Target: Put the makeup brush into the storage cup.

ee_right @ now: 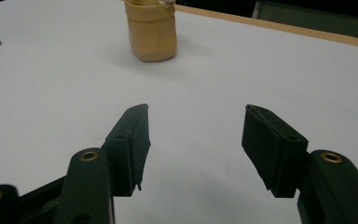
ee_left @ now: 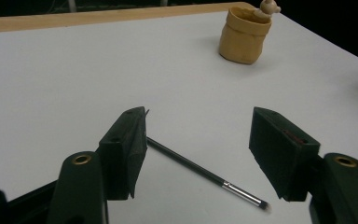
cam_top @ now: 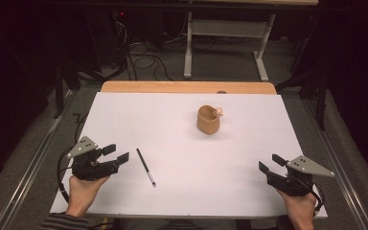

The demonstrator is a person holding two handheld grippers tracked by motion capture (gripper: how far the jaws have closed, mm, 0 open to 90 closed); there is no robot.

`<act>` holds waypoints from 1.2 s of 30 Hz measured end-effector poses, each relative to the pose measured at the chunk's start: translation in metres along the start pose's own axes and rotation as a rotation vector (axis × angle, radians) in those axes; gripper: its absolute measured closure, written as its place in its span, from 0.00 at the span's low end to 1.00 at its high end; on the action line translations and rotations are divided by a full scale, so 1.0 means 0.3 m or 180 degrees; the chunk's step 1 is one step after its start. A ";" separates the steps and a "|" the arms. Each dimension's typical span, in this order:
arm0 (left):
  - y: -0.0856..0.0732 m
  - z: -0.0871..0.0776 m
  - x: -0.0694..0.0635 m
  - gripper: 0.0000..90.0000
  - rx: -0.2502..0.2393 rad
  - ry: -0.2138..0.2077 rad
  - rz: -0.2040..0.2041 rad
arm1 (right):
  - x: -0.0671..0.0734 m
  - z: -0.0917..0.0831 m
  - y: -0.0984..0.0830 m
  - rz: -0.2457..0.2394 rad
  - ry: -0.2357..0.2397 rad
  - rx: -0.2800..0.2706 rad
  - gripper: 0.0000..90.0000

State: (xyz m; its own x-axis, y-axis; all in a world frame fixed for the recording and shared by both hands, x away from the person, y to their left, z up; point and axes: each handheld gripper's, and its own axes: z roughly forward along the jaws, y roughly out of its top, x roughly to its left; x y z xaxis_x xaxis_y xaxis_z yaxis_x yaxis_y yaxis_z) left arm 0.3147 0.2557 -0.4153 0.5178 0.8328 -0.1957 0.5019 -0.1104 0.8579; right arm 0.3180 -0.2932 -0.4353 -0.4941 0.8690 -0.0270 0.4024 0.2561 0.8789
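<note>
A thin black brush [cam_top: 145, 166] with a metal ferrule lies on the white table, just right of my left gripper [cam_top: 117, 154]. That gripper is open, and in the left gripper view the brush [ee_left: 200, 171] lies on the table beyond and between its jaws, untouched. A tan sack-shaped cup [cam_top: 208, 120] with a small pale figure on its rim stands upright at the centre-right of the table, also seen as the cup [ee_left: 245, 35] and the cup [ee_right: 151, 29]. My right gripper [cam_top: 271, 163] rests open near the front right edge, with nothing between its jaws.
The white sheet [cam_top: 187, 143] covers a wooden table whose far edge [cam_top: 187, 87] shows as a tan strip. Beyond it are a table frame [cam_top: 225, 43] and cables on a dark floor. Metal rails run along both sides.
</note>
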 end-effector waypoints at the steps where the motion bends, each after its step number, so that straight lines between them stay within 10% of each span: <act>1: 0.002 0.001 -0.001 0.42 0.0014 -0.0002 0.0010 | 0.000 0.000 0.000 -0.0005 0.0000 0.0001 0.48; 36: 0.074 0.054 -0.016 0.36 0.0600 0.0031 -0.0184 | 0.001 -0.001 0.001 -0.0013 0.0012 -0.0007 0.48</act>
State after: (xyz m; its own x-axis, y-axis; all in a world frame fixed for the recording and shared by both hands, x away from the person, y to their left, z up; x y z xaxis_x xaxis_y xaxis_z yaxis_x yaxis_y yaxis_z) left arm 0.3345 0.2404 -0.4030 0.4781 0.8458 -0.2366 0.6519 -0.1612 0.7410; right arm 0.3179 -0.2930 -0.4349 -0.4987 0.8663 -0.0287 0.3988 0.2587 0.8798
